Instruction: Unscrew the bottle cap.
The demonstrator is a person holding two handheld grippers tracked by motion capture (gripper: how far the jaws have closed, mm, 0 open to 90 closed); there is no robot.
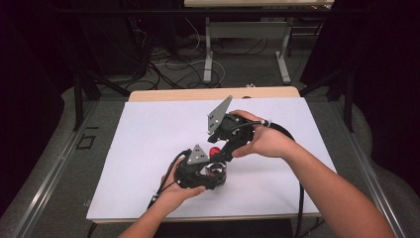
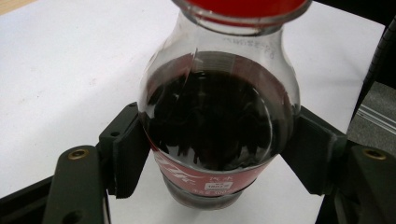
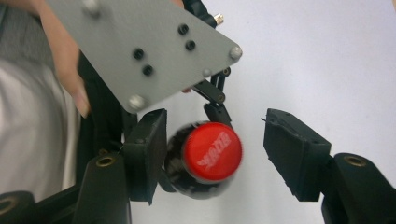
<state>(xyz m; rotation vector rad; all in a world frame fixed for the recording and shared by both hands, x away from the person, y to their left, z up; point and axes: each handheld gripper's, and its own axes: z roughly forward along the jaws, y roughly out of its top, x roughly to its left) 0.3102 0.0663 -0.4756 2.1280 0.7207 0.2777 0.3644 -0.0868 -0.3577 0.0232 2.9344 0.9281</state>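
A small glass bottle (image 2: 217,126) of dark drink with a red label stands upright on the white sheet. Its red cap (image 3: 212,151) is on. My left gripper (image 2: 219,149) is shut on the bottle's body, one pad pressed to each side. In the high view the left gripper (image 1: 213,172) sits at the front middle of the table. My right gripper (image 3: 215,149) comes down over the cap from above, open. Its left pad (image 3: 149,144) is close beside the cap and its right pad (image 3: 292,149) stands well apart. The high view puts the right gripper (image 1: 219,154) just above the cap (image 1: 214,151).
The white sheet (image 1: 148,139) covers most of the table, and a wooden edge (image 1: 198,94) shows at the back. The left gripper's grey plate (image 3: 140,51) and the hand (image 3: 60,60) holding it lie close to my right gripper. Cables and table legs (image 1: 208,54) stand on the floor beyond.
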